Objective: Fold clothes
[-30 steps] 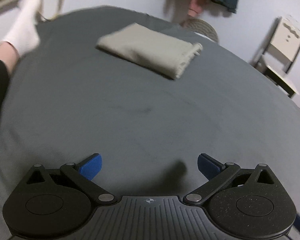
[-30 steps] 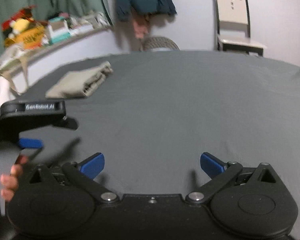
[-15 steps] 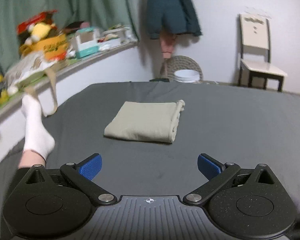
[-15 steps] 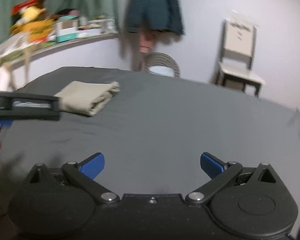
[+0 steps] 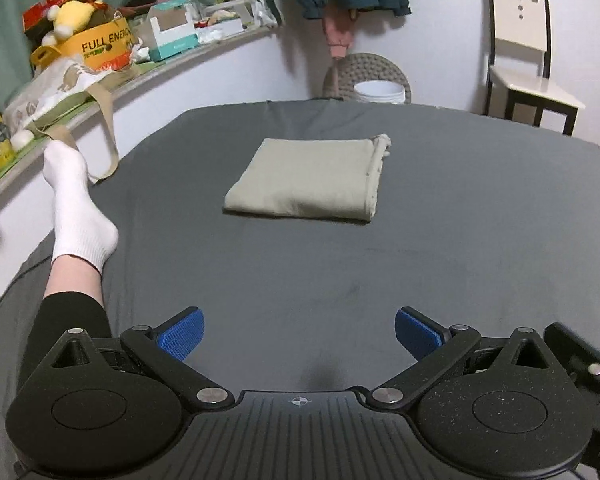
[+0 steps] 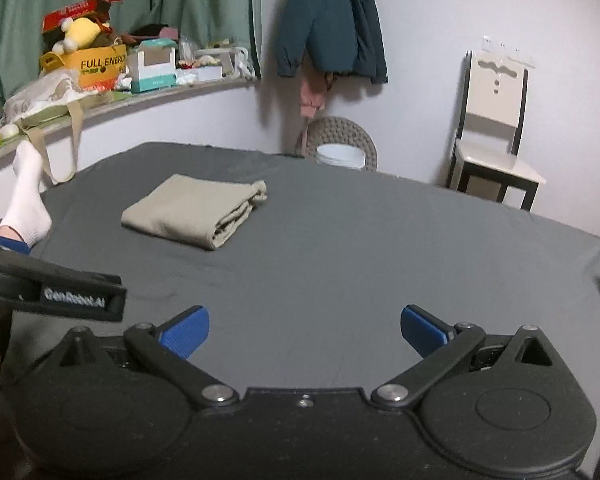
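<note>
Folded beige garment (image 5: 308, 178) lies straight ahead of left tool (image 5: 298, 334), ahead-left of right tool (image 6: 304, 330). Both tools spread, empty; left looks nearer.

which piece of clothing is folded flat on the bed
The beige garment, a neat rectangle on the grey bed. The teal jacket and pink item hang on the wall.
</note>
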Action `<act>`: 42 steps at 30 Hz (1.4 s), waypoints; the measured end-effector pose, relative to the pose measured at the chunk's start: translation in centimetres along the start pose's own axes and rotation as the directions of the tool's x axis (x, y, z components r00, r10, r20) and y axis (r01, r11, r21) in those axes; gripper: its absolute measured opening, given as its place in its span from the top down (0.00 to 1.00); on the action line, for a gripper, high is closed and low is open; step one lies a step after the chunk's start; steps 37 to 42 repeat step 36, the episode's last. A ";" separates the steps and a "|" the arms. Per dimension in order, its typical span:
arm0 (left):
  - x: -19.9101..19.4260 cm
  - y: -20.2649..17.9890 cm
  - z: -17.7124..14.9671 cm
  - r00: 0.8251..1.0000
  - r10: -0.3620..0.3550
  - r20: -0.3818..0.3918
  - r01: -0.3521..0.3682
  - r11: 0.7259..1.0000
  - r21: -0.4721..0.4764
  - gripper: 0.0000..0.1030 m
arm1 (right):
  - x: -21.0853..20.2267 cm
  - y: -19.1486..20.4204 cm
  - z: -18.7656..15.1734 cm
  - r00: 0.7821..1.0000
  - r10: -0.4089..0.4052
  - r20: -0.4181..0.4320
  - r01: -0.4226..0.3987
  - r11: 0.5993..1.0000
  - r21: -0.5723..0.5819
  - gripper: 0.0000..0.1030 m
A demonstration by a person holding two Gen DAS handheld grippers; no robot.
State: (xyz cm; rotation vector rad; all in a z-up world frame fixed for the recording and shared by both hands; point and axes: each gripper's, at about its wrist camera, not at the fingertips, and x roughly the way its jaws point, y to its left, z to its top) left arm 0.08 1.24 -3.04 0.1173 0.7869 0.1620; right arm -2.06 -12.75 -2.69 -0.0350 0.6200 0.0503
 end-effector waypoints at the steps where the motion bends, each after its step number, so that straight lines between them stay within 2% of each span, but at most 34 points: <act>1: -0.2 0.0 0.0 1.000 0.002 0.008 -0.002 1.000 0.003 0.01 | 0.0 0.0 -0.1 1.000 0.000 -0.003 0.000 1.000 0.000 0.00; 8: -0.2 0.6 0.0 0.999 -0.030 0.027 0.030 1.000 0.000 0.01 | -1.2 -0.4 -0.8 1.000 -0.008 0.015 0.008 1.000 -0.001 0.00; 42: 0.4 0.9 -0.1 0.999 -0.035 0.018 0.035 0.999 -0.021 0.01 | -0.8 -1.1 -1.2 1.000 -0.002 -0.031 0.002 1.000 -0.003 0.00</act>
